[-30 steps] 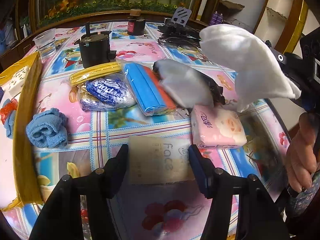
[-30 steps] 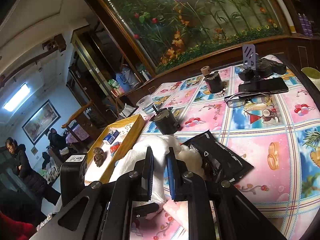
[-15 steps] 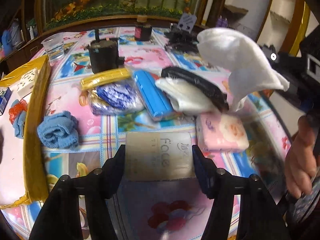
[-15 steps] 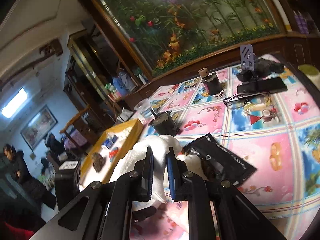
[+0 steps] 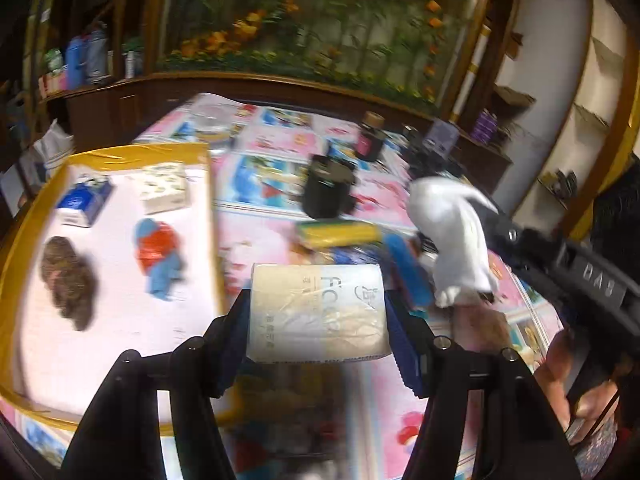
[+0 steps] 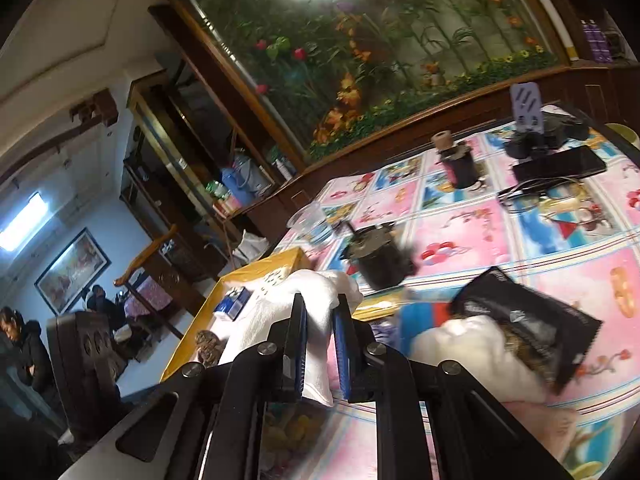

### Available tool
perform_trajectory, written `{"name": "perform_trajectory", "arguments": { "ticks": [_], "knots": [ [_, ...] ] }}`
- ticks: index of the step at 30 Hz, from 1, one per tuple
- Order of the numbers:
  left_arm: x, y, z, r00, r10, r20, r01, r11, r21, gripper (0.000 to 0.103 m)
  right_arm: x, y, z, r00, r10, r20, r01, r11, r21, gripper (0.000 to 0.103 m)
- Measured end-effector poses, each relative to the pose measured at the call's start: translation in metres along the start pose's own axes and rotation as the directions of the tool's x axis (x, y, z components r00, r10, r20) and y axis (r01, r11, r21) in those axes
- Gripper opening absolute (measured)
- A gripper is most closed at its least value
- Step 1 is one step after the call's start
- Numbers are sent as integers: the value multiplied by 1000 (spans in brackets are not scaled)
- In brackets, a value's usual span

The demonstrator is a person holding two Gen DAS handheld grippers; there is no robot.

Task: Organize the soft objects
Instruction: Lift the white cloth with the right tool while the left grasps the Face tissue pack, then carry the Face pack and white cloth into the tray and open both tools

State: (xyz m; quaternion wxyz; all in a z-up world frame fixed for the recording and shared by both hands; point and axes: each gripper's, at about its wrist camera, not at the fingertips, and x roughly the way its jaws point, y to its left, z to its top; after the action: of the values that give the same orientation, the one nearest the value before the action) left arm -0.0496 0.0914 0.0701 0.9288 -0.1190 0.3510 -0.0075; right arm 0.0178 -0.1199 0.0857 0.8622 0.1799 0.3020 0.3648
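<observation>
On the left of the left wrist view lies a shallow tray (image 5: 120,151) with a yellow rim and a white floor, and on it rest a dark brown fuzzy lump (image 5: 69,280) at about nine o'clock, a blue-and-red soft toy (image 5: 160,256) just right of it, a blue-and-white packet (image 5: 82,200) at ten o'clock and a small white patterned pack (image 5: 165,186) beside that. At the centre, the left gripper (image 5: 318,312) is clamped on a pack of facial tissues (image 5: 318,312): a soft rectangular block in a wrapper half cream and half white with pale lettering, its two sides pressed by the blue pads and its far end at twelve o'clock from the fingers, raised clear of the pink-and-blue patterned tablecloth (image 5: 272,240). Beyond it at one o'clock lie a yellow roll (image 5: 340,234) and a blue pack (image 5: 408,272), blurred, with a black cylindrical device (image 5: 328,192) behind them. At two to three o'clock hangs a white cloth (image 5: 452,236), limp and folded into a peak, pinched by the right gripper (image 6: 320,344). In the right wrist view that cloth (image 6: 316,300) bulges out above the nearly closed fingers and drapes below them, the tray (image 6: 200,312) sits at nine o'clock from the fingertips, and to the right, at three o'clock on the table, a white soft bundle (image 6: 472,356) lies against a black foil pouch (image 6: 528,320).
</observation>
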Motion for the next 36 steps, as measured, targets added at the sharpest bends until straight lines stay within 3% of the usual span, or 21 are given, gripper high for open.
{"name": "perform_trajectory", "arguments": {
  "ticks": [7,16,20,25,32,34,36],
  "knots": [
    [-36,81,3,990,121,68,-112,986,-124,63,50,54,-22,994,51,-96,-60,994,-95,14],
    [-47,161,-16,974,222,42,-204,943,-262,63,121,113,-59,959,88,-269,-140,974,-178,14],
    [-42,171,-23,966,259,27,-242,933,-267,63,147,123,-74,937,80,-339,-149,972,-184,14],
    [-30,175,-30,960,280,6,-269,927,-261,63,157,129,-84,928,69,-366,-154,966,-209,14],
    [-31,177,-30,967,253,28,-237,933,-271,65,165,129,-86,923,55,-382,-144,967,-208,18],
    [-30,176,-29,967,254,24,-239,934,-266,68,161,129,-85,922,59,-384,-147,968,-204,20],
    [-30,173,-29,968,249,24,-235,938,-255,79,156,128,-83,923,63,-380,-148,969,-200,27]
  ]
}}
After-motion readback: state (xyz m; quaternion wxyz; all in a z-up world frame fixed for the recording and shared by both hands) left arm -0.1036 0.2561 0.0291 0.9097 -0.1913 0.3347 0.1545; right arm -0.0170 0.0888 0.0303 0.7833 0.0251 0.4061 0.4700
